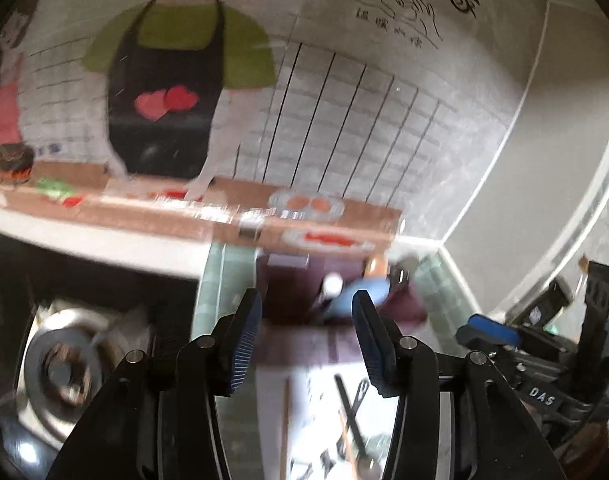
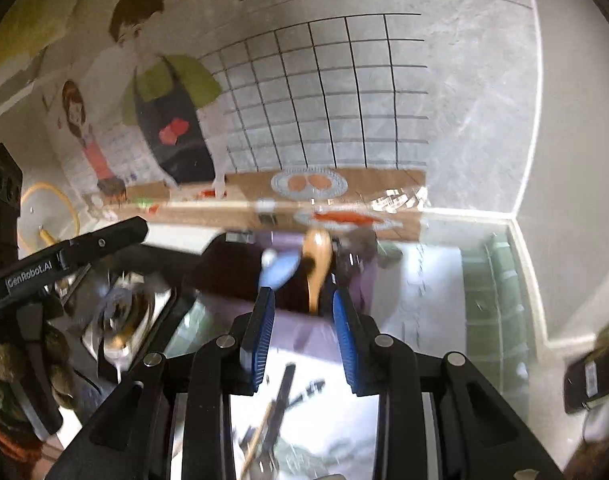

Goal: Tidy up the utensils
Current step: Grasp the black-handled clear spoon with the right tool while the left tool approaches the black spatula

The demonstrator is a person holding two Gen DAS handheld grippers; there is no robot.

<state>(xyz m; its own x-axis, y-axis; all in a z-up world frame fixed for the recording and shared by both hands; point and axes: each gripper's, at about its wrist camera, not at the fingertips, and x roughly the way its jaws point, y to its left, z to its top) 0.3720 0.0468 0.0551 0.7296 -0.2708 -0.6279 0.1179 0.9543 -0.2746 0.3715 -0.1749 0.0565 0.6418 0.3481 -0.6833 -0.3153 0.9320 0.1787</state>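
Judging by what lay in view, you had the job partly done. A dark purple box-shaped utensil holder (image 2: 240, 276) stood on the pale worktop (image 2: 420, 292) already carrying a wooden spoon (image 2: 317, 264) and a light blue utensil (image 2: 278, 270). Loose dark and wooden utensils (image 1: 354, 416) remained on the worktop nearer you. Your left hand-held gripper (image 1: 306, 344) stood wide and empty. Your right hand-held gripper (image 2: 302, 336) was half spread, nothing visibly pinched, the spoon's handle just beyond it.

Dark utensil holder (image 2: 240, 276) stood crowded with wooden spoon (image 2: 318, 264) and blue spoon (image 2: 278, 270); bare countertop (image 2: 436, 300) lay free to its right; sink (image 1: 64, 360) dropped away left
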